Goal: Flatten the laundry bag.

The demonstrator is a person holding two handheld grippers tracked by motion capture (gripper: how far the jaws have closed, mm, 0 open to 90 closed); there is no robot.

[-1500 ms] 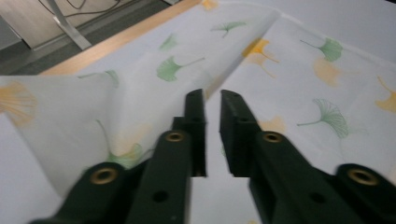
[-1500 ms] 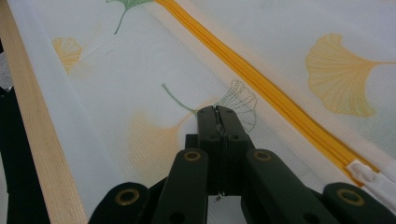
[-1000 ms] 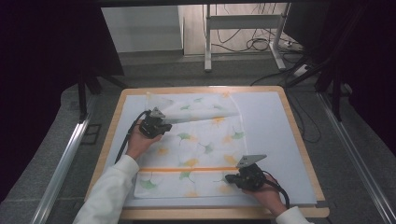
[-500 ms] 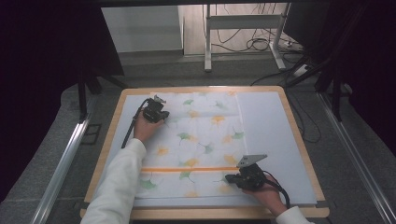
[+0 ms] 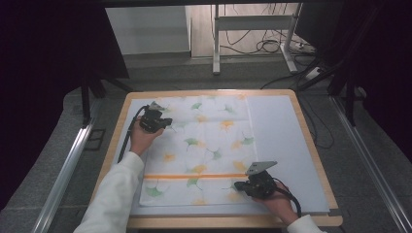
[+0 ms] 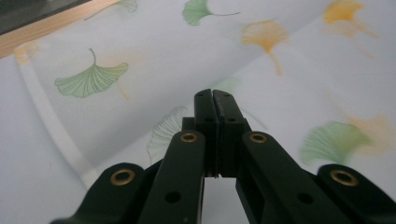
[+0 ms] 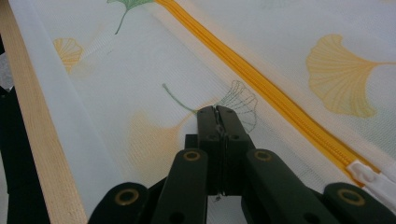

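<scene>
Up at ten o'clock on the table [image 5: 311, 204], the left gripper [image 5: 163, 122], clenched on the mesh bag [image 5: 204, 145], has just carried its folded edge outward, spreading it flat while the right gripper [image 5: 241, 186] pinches its five-o'clock corner.

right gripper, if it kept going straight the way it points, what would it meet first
The right gripper, jaws shut, points low across the white mesh zipper bag printed with ginkgo leaves. Straight ahead it would probably slide over that fabric and meet the orange zipper first, though depth is hard to judge.
</scene>
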